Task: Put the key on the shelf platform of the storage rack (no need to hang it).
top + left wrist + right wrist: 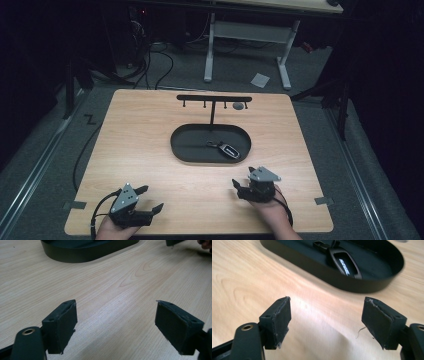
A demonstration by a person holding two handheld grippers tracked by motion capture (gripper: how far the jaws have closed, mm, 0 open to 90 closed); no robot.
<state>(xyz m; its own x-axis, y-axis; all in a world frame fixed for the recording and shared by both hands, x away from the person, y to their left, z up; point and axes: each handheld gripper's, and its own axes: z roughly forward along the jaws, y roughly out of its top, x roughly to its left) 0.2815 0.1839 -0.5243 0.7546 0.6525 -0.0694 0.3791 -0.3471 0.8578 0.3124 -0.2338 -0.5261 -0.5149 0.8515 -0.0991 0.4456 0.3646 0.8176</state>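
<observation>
Key fob point(229, 150) lies flat in the right half of the black oval tray point(186, 150), a short strap and clasp trailing from it toward the tray's middle. From my right gripper view the fob point(344, 265) sits just past the near wall point(317, 275), its long side running away from me. Behind the tray stands a thin black rack point(214, 98) with small pegs under its bar; I judge that is where the fob belongs.

My right gripper point(248, 181) rests on the table point(140, 130) just short of the tray, jaws spread wide and empty. My left gripper point(150, 199) waits near the table's front edge, well apart, also spread and holding nothing.

To do this well, I would lift the right claw over the wall before going down, turn it so the pads close across the fob's narrow width, and pinch near the strap end so the loop hangs free. The wall is the thing I could knock.
</observation>
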